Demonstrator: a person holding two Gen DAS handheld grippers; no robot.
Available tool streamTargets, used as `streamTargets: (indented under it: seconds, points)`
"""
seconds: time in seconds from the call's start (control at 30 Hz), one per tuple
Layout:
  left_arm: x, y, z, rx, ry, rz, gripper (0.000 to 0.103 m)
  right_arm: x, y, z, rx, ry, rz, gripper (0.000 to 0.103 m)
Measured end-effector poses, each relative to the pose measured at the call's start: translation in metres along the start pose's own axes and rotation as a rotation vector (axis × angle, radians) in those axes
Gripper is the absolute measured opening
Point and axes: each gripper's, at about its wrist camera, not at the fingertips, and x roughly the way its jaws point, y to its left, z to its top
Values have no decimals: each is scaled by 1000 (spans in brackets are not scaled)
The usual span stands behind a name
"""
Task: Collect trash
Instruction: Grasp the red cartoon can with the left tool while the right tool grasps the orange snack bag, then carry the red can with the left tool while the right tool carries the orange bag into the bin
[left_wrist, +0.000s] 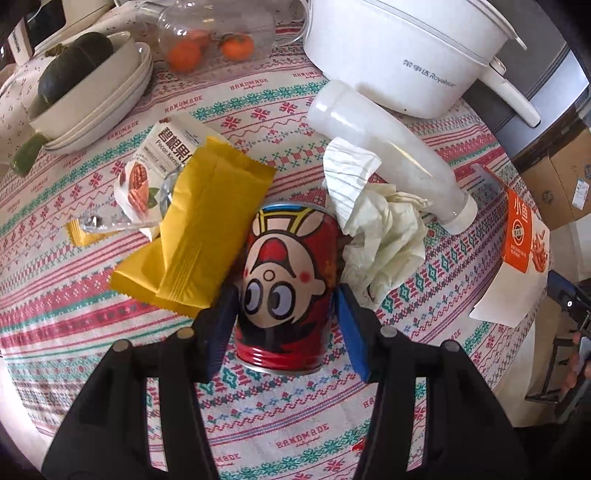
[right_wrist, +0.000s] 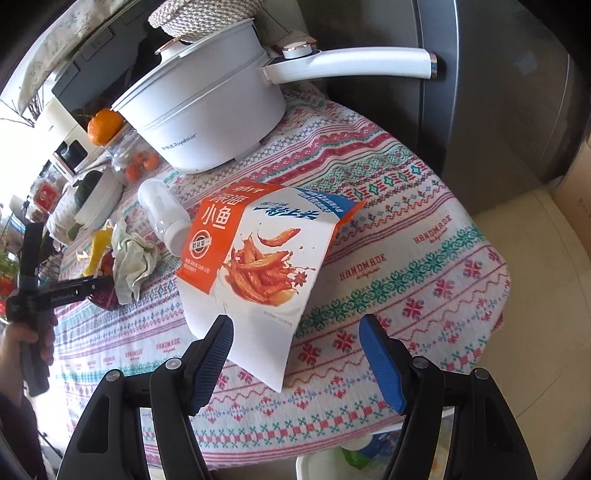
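Here the left gripper (left_wrist: 286, 314) sat open around the red can (left_wrist: 290, 284), probably light, hard and slippery; hold its middle. The right gripper (right_wrist: 297, 363) was open too, near the floppy snack bag (right_wrist: 258, 258).

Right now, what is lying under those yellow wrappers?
Under the yellow wrappers, the pecan snack bag pokes out at top left, with patterned tablecloth around. Anything beneath their middle is covered.

Left gripper (left_wrist: 286, 295) is sitting low with its fingers (left_wrist: 221, 325) spread wide, not pinching anything. Right gripper (right_wrist: 295, 354) is hovering with fingers (right_wrist: 380, 365) splayed too, nothing held.
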Motion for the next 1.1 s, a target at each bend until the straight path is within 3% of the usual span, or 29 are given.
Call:
streamTargets:
  seconds: [0.17, 0.37, 0.47, 0.53, 0.7, 0.8, 1.1]
  points:
    - [-11, 2, -44, -111, -55, -34, 55, 12, -4, 3, 44, -4, 52, 72]
    - [-26, -5, -84, -165, -51, -47, 55, 29, -21, 5, 228, 11, 200, 69]
    - [-34, -5, -100, -194, -44, -78, 55, 36, -24, 3, 280, 30, 243, 53]
    - [-39, -6, -113, -205, -43, -75, 55, 38, -24, 3, 293, 41, 279, 29]
    - [-55, -5, -130, -266, -55, -118, 55, 21, -16, 3, 280, 13, 347, 10]
    - [-74, -16, -142, -232, -92, -116, 55, 1, -3, 3, 211, -10, 362, 5]
    - [-96, -61, -156, -87, -149, -107, 55, -53, 16, -18, 90, -51, 365, 4]
